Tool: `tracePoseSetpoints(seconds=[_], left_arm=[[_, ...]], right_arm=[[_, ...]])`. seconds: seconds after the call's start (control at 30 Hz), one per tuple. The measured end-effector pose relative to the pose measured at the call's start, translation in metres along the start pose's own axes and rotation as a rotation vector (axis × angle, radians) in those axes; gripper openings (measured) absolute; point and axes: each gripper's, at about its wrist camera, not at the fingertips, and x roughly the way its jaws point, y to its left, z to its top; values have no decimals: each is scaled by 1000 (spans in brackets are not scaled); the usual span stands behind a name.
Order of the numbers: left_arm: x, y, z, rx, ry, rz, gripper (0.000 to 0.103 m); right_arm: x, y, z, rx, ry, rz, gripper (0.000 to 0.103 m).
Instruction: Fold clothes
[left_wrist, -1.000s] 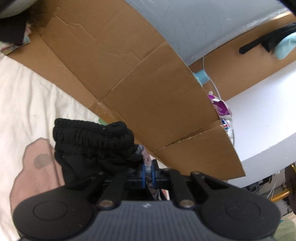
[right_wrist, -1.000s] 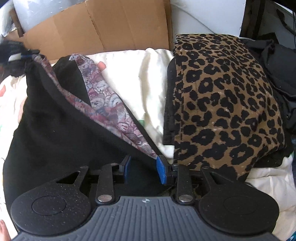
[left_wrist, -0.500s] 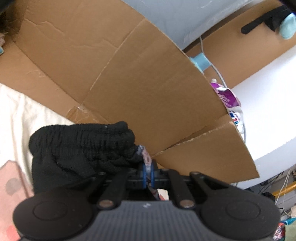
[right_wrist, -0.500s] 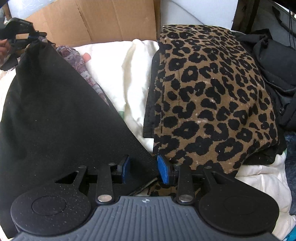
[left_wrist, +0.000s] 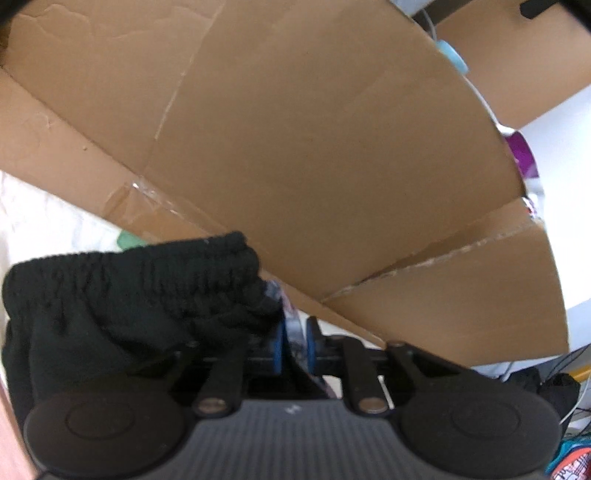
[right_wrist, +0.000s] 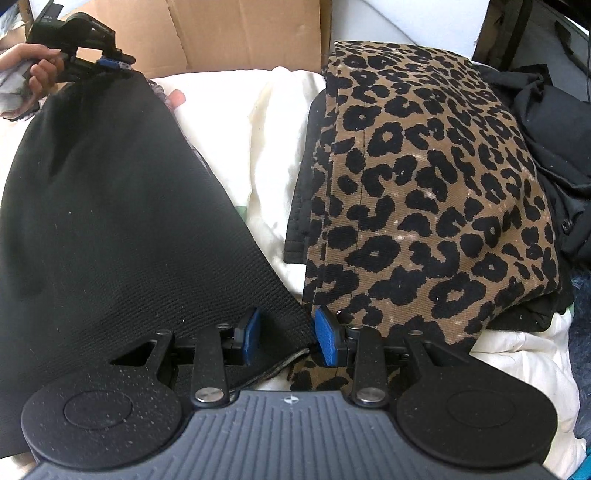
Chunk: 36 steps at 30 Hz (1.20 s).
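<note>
Black garment (right_wrist: 110, 221) hides left tool (left_wrist: 294, 341) tips.

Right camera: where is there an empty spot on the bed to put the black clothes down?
The bare patch is the strip of white sheet between the black garment and the leopard-print pile, narrowing toward the right gripper. More sheet shows at the lower right. The far right is crowded with dark clothes; cardboard blocks the back.
</note>
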Motion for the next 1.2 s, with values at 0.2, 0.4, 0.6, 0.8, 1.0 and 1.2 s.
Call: tracePoseSetpoints(seconds=[0.2, 0.4, 0.6, 0.8, 1.0, 1.2], left_arm=[[6, -16, -15, 53, 66, 1, 27], [20, -29, -36, 179, 130, 87, 20], [39, -37, -51, 289, 168, 157, 19], [60, -30, -46, 282, 157, 130, 5], [66, -24, -46, 275, 149, 105, 3], [65, -36, -42, 259, 155, 140, 3]], right_arm=[[1, -1, 1, 6, 0, 4, 40], [0, -1, 0, 7, -4, 4, 40], [0, -2, 0, 3, -1, 6, 40], [0, -2, 0, -1, 1, 8, 40], [0, -2, -1, -7, 1, 0, 40], [2, -1, 2, -5, 9, -14, 40]])
